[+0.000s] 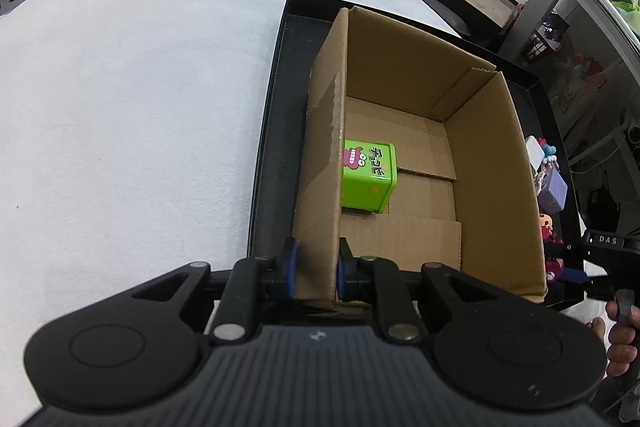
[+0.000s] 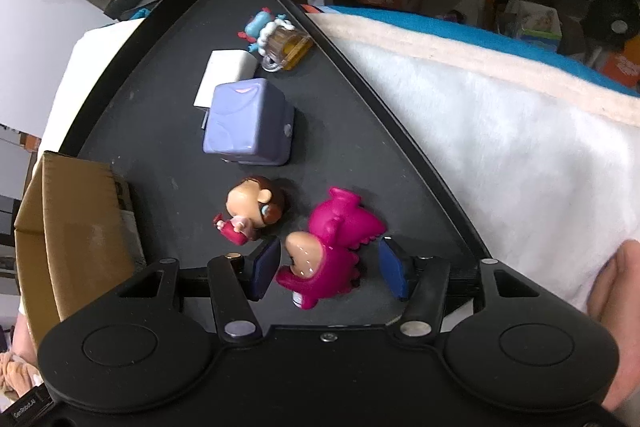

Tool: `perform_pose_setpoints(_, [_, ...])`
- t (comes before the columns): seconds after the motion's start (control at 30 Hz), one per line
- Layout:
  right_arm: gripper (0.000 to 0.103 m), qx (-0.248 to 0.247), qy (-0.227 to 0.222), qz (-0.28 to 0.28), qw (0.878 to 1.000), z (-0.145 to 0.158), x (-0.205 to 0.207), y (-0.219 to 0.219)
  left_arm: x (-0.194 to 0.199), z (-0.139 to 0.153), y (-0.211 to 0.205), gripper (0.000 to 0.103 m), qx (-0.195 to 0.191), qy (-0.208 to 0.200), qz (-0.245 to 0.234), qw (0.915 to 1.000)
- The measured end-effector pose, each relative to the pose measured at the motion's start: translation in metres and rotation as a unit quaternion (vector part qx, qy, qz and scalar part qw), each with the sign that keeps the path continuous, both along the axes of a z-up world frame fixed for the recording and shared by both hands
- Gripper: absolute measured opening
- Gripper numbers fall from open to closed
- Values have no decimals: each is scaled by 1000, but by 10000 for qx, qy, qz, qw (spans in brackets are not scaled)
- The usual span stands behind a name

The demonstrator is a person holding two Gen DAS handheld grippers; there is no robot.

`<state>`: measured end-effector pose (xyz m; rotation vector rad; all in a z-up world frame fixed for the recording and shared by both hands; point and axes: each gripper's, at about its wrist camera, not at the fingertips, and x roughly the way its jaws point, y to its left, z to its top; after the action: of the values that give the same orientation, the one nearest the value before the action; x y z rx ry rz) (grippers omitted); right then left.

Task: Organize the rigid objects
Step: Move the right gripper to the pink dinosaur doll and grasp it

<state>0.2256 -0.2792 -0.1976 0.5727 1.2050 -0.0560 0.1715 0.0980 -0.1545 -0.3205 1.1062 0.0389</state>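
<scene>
In the left wrist view my left gripper [image 1: 316, 261] is shut on the left wall of an open cardboard box [image 1: 320, 163]. A green tin [image 1: 368, 175] lies inside the box on its floor. In the right wrist view my right gripper [image 2: 330, 267] is open, its jaws on either side of a magenta dinosaur figure [image 2: 332, 251] lying on the black tray [image 2: 168, 131]. A brown-haired doll [image 2: 252, 209], a lilac cube [image 2: 250, 121], a white block [image 2: 226, 75] and a beer-mug toy [image 2: 286, 45] lie beyond it.
The box corner [image 2: 72, 227] stands left of the toys in the right wrist view. The tray rests on a white cloth [image 1: 140, 87] that also shows right of the tray [image 2: 500, 131]. Shelves and clutter [image 1: 580, 27] lie beyond the table edge.
</scene>
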Motion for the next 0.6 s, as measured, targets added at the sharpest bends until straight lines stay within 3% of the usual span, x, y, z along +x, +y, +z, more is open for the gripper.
perform_pose_setpoints(0.2, [48,-121,-338,273,9990,9,6,9,0,0,1,17,-5,-10,8,10000])
perform_pose_setpoints(0.6, [45,-331,-134,434,9984,2,5,13,0,0,2,17,-15,-14,18,10000])
